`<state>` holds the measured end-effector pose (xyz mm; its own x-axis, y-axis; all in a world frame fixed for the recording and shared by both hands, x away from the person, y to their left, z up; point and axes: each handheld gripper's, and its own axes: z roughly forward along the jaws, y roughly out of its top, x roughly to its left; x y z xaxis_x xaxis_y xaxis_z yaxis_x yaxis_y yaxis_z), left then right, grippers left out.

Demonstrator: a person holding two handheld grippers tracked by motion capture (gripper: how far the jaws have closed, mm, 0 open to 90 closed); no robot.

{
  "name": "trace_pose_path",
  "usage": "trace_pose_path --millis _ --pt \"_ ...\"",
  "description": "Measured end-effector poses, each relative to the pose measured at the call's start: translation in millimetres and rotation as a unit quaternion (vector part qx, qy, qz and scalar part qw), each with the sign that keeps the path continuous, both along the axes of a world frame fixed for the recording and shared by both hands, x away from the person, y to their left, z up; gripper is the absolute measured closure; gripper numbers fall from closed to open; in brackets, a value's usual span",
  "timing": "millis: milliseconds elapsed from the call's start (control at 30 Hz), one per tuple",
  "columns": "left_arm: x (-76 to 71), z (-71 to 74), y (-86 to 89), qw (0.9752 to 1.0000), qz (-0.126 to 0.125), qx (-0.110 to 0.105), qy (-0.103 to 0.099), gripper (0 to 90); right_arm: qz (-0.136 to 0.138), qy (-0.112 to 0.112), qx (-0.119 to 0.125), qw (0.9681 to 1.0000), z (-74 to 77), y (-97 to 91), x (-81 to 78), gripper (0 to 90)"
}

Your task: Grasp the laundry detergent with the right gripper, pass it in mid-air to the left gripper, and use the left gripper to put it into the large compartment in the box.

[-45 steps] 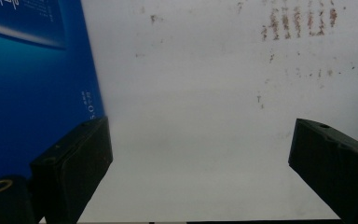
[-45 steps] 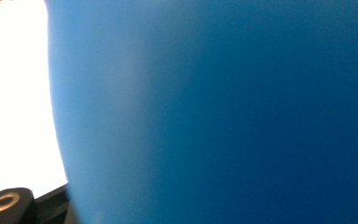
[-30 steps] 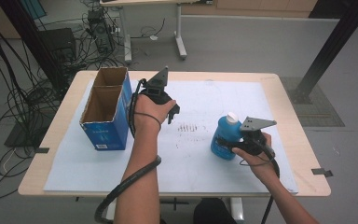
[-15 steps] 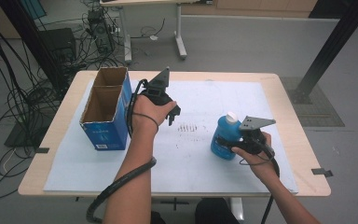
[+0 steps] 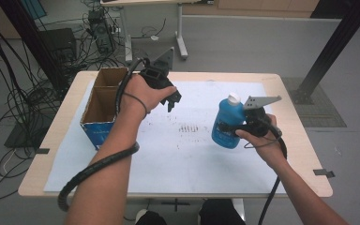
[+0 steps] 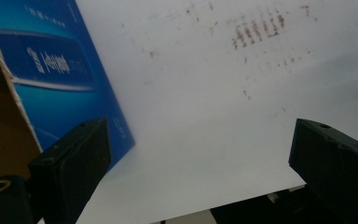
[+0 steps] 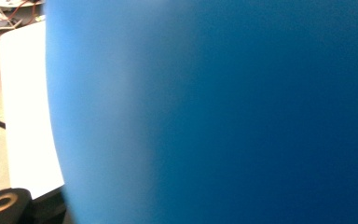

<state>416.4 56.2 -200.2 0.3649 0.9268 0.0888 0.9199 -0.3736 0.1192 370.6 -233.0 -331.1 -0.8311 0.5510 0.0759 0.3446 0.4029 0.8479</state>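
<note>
The box [image 5: 104, 105] stands at the table's [image 5: 304, 154] left edge, the bottle [image 5: 227, 123] right of centre, well apart.

Counter [image 5: 304, 154]: light wood top, covered by white sheet [image 5: 178, 159] w/ brownish smudge marks [image 5: 187, 127] near centre (same marks in left gripper view). Open cardboard box [image 5: 104, 105], blue outer sides, two compartments, stands at counter's left edge on the sheet. Floor: tangle of black cables [image 5: 14, 89] at left, a second table's white legs [image 5: 180, 33] beyond, dark slanted post [image 5: 333, 47] at right.
</note>
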Motion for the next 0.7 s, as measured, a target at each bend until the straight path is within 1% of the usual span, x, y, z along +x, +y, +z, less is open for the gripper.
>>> trace_pose_path --millis 67,100,133,167,200,233,300,333,400,433,467,500,533,567,600,633,667,700 --pt "-0.5 11.0 1.4 0.9998 -0.022 0.001 -0.004 6.3 0.007 0.005 0.000 1.0000 9.8 2.8 8.4 45.0" --pt "-0.7 21.6 2.8 0.9992 -0.038 0.004 -0.006 6.3 0.011 0.012 0.004 0.9999 15.8 5.2 15.4 45.0" --pt "-0.7 21.6 2.8 0.9992 -0.038 0.004 -0.006 6.3 0.016 0.017 0.004 0.9997 19.7 7.6 20.2 45.0" --pt "-0.8 26.9 3.7 0.9988 -0.048 0.007 -0.010 6.3 0.016 0.017 0.004 0.9997 19.7 7.6 20.2 45.0" --pt "-1.0 32.0 4.5 0.9983 -0.056 0.006 -0.015 6.3 0.025 0.024 0.003 0.9994 25.1 13.0 26.7 44.9" --pt "-1.1 37.2 5.6 0.9977 -0.065 0.008 -0.016 6.3 0.025 0.024 0.003 0.9994 25.1 13.0 26.7 44.9" --pt "-1.0 46.9 7.9 0.9963 -0.082 0.015 -0.023 6.3 0.033 0.024 -0.002 0.9992 30.7 19.8 32.3 44.8" --pt "-1.5 54.5 9.3 0.9946 -0.098 0.020 -0.029 6.3 0.041 0.024 -0.006 0.9989 35.7 26.4 36.7 44.8" --pt "-2.4 63.7 10.3 0.9915 -0.123 0.029 -0.033 6.2 0.053 0.023 -0.009 0.9983 42.0 34.1 41.9 44.7" --pt "-2.4 63.7 10.3 0.9915 -0.123 0.029 -0.033 6.2 0.060 0.023 -0.010 0.9979 46.1 38.9 45.0 44.7" --pt "-3.0 67.9 10.5 0.9894 -0.138 0.032 -0.032 6.2 0.060 0.023 -0.010 0.9979 46.1 38.9 45.0 44.7" --pt "-3.9 71.5 10.4 0.9877 -0.149 0.033 -0.035 6.2 0.070 0.022 -0.010 0.9973 52.6 46.8 49.8 44.6" --pt "-5.5 78.7 10.6 0.9838 -0.173 0.029 -0.038 6.3 0.075 0.022 -0.011 0.9969 55.6 51.1 52.2 44.5" --pt "-5.5 78.7 10.6 0.9838 -0.173 0.029 -0.038 6.3 0.080 0.021 -0.012 0.9965 58.4 55.7 54.3 44.5" --pt "-6.9 84.5 11.0 0.9800 -0.194 0.023 -0.039 6.3 0.085 0.021 -0.013 0.9961 60.3 59.3 55.8 44.5" --pt "-6.9 84.5 11.0 0.9800 -0.194 0.023 -0.039 6.0 0.085 0.021 -0.013 0.9961 60.3 59.3 55.8 44.5" --pt "-7.8 86.7 11.5 0.9776 -0.206 0.019 -0.040 6.0 0.094 0.016 -0.018 0.9953 63.1 65.2 58.5 44.4" --pt "-9.5 89.7 11.6 0.9735 -0.224 0.021 -0.042 6.0 0.105 0.015 -0.020 0.9941 65.7 74.0 61.3 44.4"
